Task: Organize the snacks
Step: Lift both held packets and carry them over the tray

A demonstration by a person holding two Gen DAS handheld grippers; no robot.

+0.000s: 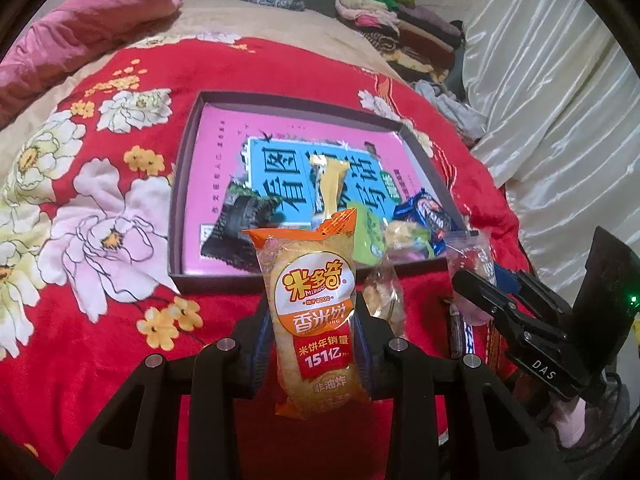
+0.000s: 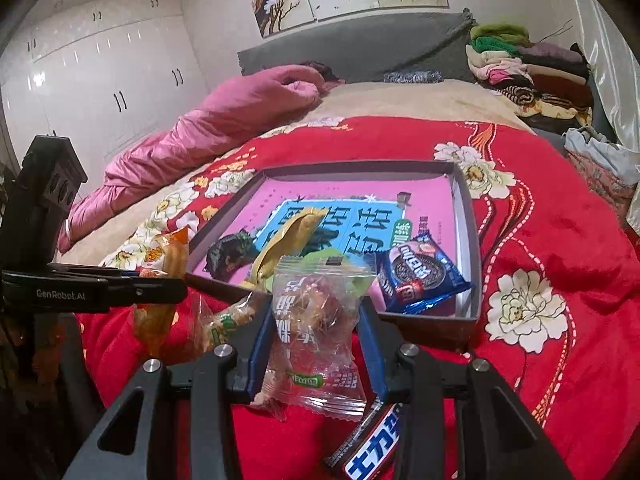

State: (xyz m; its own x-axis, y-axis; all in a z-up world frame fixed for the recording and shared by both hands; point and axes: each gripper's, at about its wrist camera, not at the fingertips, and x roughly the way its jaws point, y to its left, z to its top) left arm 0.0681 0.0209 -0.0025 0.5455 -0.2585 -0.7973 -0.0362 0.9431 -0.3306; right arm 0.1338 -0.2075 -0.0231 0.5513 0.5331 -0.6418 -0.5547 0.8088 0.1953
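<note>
The left gripper is clamped on an orange rice cracker packet printed "米多奇", "香米饼" and "151亿", held upright just before the near wall of the shallow box. The right gripper pinches a clear snack bag with a green label, at the box's near edge. The box lies on the red flowered bedspread, lined with a pink and blue sheet of large Chinese characters. Inside it, an Oreo pack sits in the near right corner, a yellow sachet in the middle, and a dark seaweed pack towards the near left. A Snickers bar reading "士力" lies on the bedspread under the right gripper, near the bed's front edge
</note>
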